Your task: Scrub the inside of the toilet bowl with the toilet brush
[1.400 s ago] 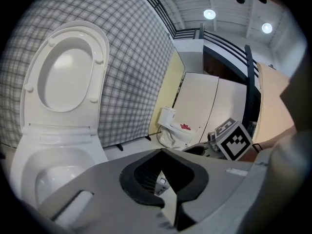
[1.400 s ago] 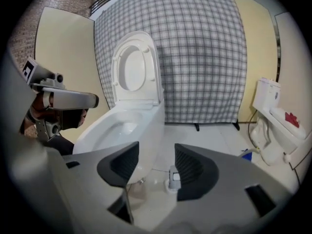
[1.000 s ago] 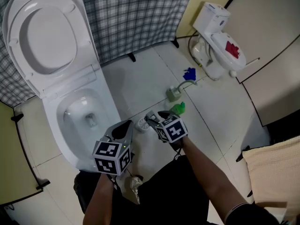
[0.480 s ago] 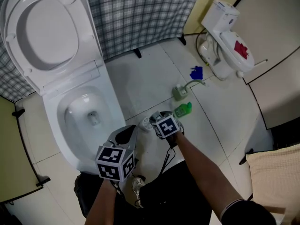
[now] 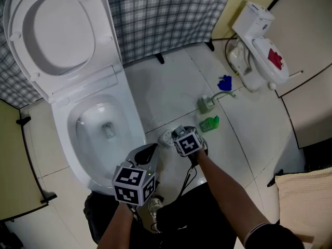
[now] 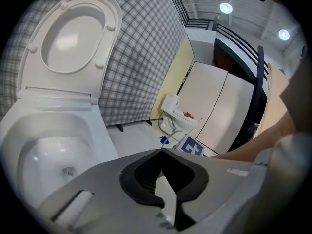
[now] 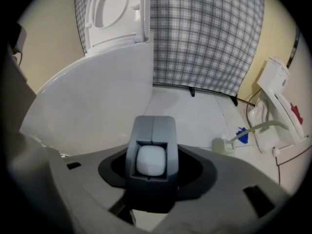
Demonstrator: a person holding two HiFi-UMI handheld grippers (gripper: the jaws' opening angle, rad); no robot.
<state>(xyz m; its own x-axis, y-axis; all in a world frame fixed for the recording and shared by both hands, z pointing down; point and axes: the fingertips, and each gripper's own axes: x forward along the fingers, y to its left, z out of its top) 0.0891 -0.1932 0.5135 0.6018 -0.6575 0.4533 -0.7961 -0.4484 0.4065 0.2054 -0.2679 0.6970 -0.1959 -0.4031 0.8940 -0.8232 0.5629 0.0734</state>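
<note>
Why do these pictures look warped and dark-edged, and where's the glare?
Left gripper view: fisheye bulge, black corners, two ceiling lamps flaring. Right gripper view: same bulge, checked curtain lines bow. Head view: even light, faint sheen inside the toilet bowl.

The right gripper (image 7: 152, 182) has just been closing its jaws around a grey brush handle (image 7: 152, 130) with a white cap (image 7: 151, 161); whether they are pressing it is not showing. A toilet (image 7: 92, 106) is filling 9 to 11 o'clock, a curtain (image 7: 204, 38) is hanging at 1, a small toilet (image 7: 282, 106) is standing at 3
</note>
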